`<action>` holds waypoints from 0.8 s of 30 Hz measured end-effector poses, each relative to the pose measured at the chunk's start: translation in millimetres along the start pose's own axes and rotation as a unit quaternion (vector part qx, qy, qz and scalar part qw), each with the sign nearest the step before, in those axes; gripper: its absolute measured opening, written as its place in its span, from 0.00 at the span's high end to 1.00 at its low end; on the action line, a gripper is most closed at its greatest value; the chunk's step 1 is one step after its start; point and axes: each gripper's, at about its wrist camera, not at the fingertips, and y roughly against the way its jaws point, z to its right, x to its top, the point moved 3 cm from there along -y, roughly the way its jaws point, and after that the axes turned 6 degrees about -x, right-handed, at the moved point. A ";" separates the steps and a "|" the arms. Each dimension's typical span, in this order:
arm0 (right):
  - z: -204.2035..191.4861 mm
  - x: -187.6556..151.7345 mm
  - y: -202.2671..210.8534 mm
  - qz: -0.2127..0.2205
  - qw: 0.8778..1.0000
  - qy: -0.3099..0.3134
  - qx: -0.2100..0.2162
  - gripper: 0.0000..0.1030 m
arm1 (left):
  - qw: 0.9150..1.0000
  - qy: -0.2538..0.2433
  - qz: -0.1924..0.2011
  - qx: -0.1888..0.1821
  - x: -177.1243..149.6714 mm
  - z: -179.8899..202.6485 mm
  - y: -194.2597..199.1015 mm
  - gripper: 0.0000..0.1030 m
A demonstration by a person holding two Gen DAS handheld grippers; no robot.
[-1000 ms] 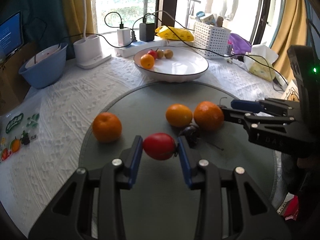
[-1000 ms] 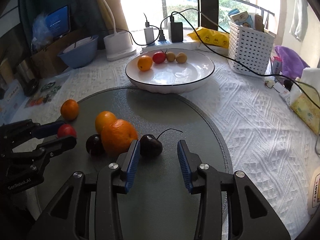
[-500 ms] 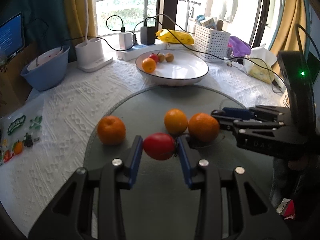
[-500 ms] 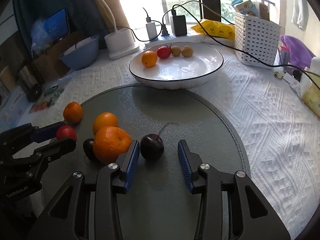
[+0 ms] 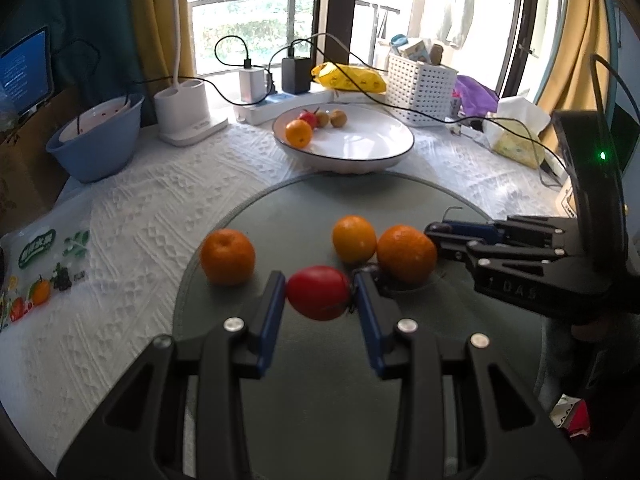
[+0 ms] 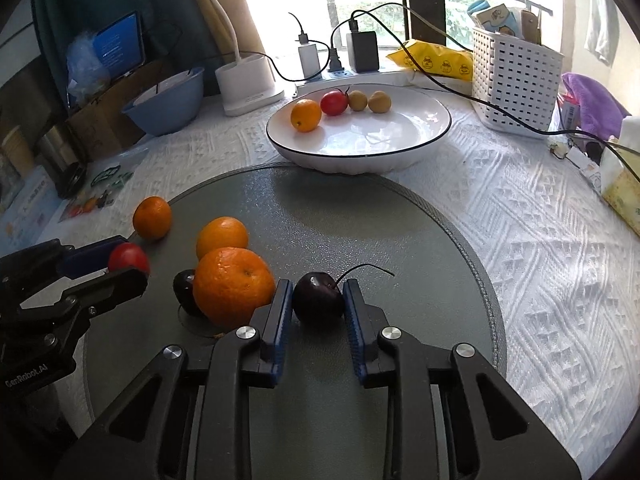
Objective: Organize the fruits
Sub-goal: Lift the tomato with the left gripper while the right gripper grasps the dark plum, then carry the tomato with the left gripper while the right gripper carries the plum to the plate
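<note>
Left hand-held gripper (image 5: 320,300) clamped on red tomato (image 5: 319,298); right hand-held gripper (image 6: 317,304) clamped on dark cherry (image 6: 317,298).

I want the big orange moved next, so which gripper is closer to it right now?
Right. The right gripper, shut on the dark cherry, has one finger almost touching the big orange. The left gripper, holding the red tomato, sits farther off.

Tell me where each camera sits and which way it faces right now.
Left wrist: on the left tool, facing the window across the mat; its fingers grip a tomato, right tool at right.
Right wrist: on the right tool, facing the same way; fingers on a cherry, left tool at left.
Both show the plate and three oranges.
</note>
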 end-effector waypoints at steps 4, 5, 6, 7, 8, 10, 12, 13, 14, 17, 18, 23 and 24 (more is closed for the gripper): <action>0.6 -0.7 6.5 0.007 1.000 -0.001 -0.003 0.73 | 1.000 -0.002 0.005 -0.001 1.0 1.3 4.4 0.64; 1.1 -0.7 8.1 0.009 1.000 -0.001 -0.004 0.73 | 1.000 -0.002 0.007 -0.001 1.4 1.7 5.6 0.64; 1.4 -0.7 9.5 0.009 1.000 -0.001 -0.005 0.73 | 1.000 -0.002 0.008 -0.002 1.8 2.0 6.7 0.64; 1.8 -0.7 11.2 0.010 1.000 -0.001 -0.006 0.73 | 1.000 -0.003 0.010 -0.002 2.3 2.9 8.3 0.64; 2.0 -0.6 13.3 0.011 1.000 -0.001 -0.007 0.73 | 1.000 -0.004 0.011 -0.002 2.9 3.1 9.2 0.64; 2.3 0.2 18.0 0.014 1.000 0.000 -0.010 0.73 | 1.000 -0.005 0.014 -0.002 4.1 3.8 11.3 0.64; 2.6 0.7 23.0 0.019 1.000 0.000 -0.011 0.73 | 1.000 -0.007 0.016 -0.002 5.7 5.2 13.7 0.64; 2.9 1.2 25.9 0.021 1.000 0.000 -0.012 0.73 | 1.000 -0.008 0.018 -0.002 6.9 6.3 15.3 0.64; 3.5 1.9 30.0 0.025 1.000 -0.001 -0.013 0.73 | 1.000 -0.010 0.020 -0.002 7.8 7.4 17.1 0.64; 5.1 4.2 38.6 0.033 0.999 -0.002 -0.015 0.73 | 1.000 -0.015 0.027 -0.004 11.8 11.9 23.8 0.64; 5.4 4.8 41.1 0.035 0.999 -0.002 -0.016 0.73 | 0.999 -0.017 0.030 -0.004 13.4 13.0 25.9 0.64; 6.5 8.5 56.5 0.048 0.999 -0.002 -0.021 0.73 | 0.999 -0.024 0.041 -0.007 19.6 18.2 36.7 0.64; 6.3 9.2 59.0 0.050 0.999 -0.002 -0.022 0.73 | 0.999 -0.025 0.043 -0.008 21.2 19.5 39.3 0.64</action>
